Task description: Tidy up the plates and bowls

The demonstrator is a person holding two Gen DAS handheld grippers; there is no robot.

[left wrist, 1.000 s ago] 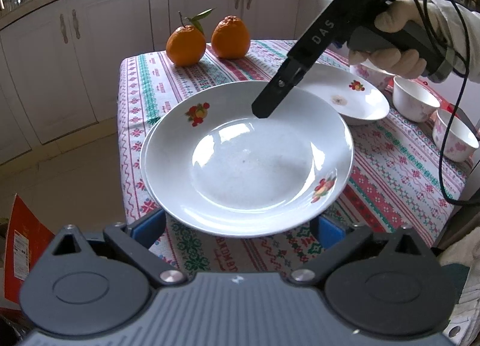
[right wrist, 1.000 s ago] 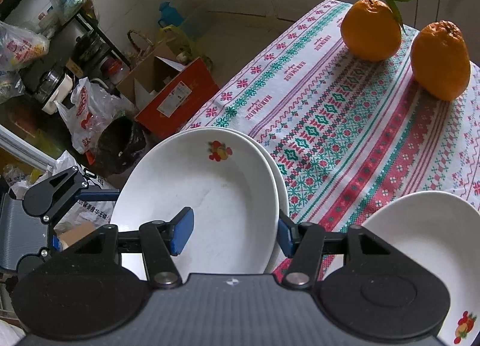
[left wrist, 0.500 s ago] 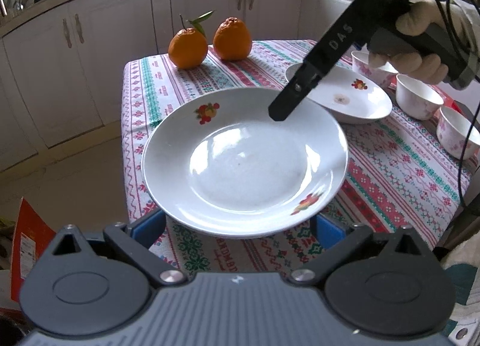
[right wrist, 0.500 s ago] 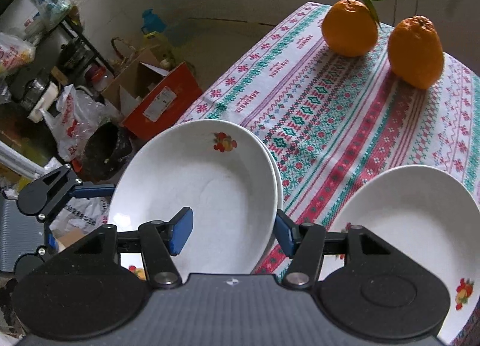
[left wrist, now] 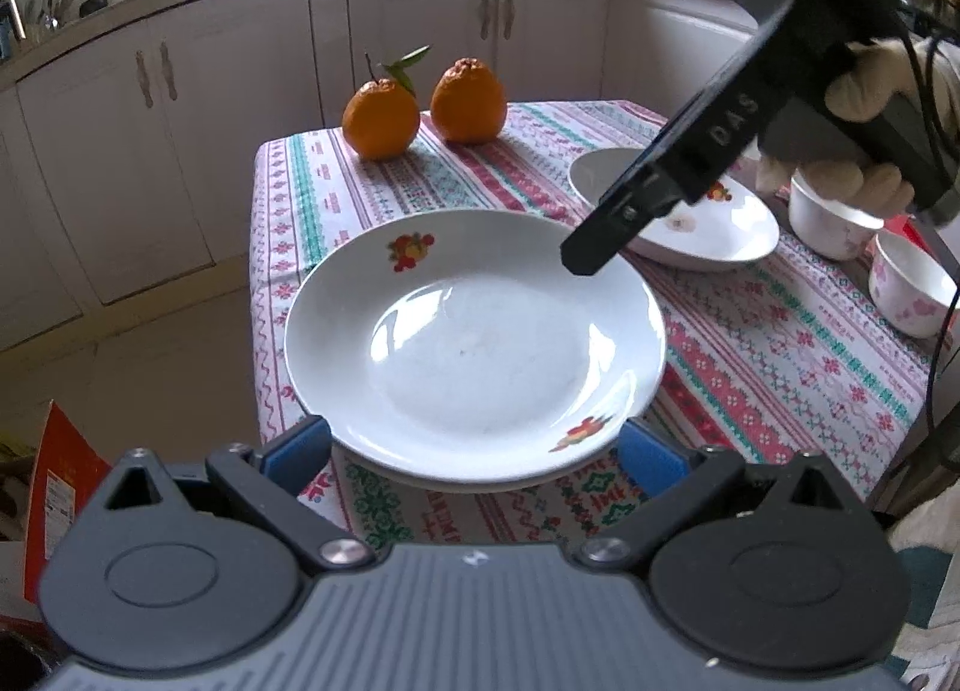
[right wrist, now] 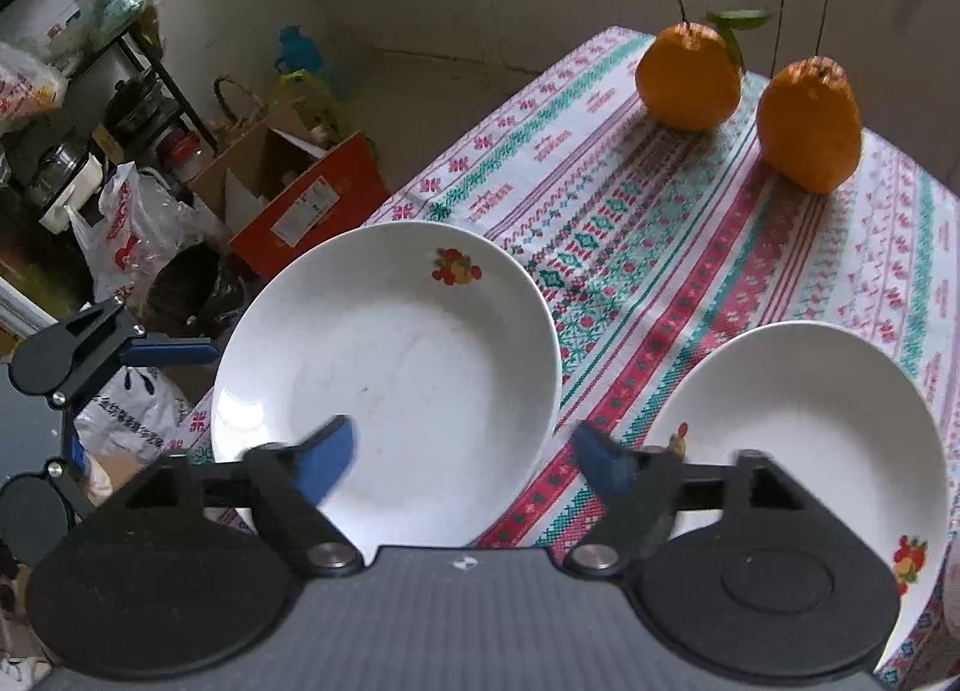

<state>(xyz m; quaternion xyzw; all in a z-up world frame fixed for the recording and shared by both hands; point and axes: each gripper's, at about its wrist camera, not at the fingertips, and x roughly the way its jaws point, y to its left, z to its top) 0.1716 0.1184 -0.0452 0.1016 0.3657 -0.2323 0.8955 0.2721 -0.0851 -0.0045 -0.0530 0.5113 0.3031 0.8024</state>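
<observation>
At the near left corner of the cloth-covered worktop (left wrist: 780, 343), the white fruit-printed plate (left wrist: 474, 343) now sits stacked, right gripper (right wrist: 462, 466) fingers newly spread and withdrawing, left gripper (left wrist: 474, 451) fingers spread beside it.

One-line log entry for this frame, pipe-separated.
left gripper: open, jaws flank near rim of stacked plates | right gripper: open, above stack | single plate: on tablecloth

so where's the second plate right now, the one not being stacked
The second plate sits on the tablecloth at right in the left wrist view, behind the right tool, beside two small bowls.
</observation>
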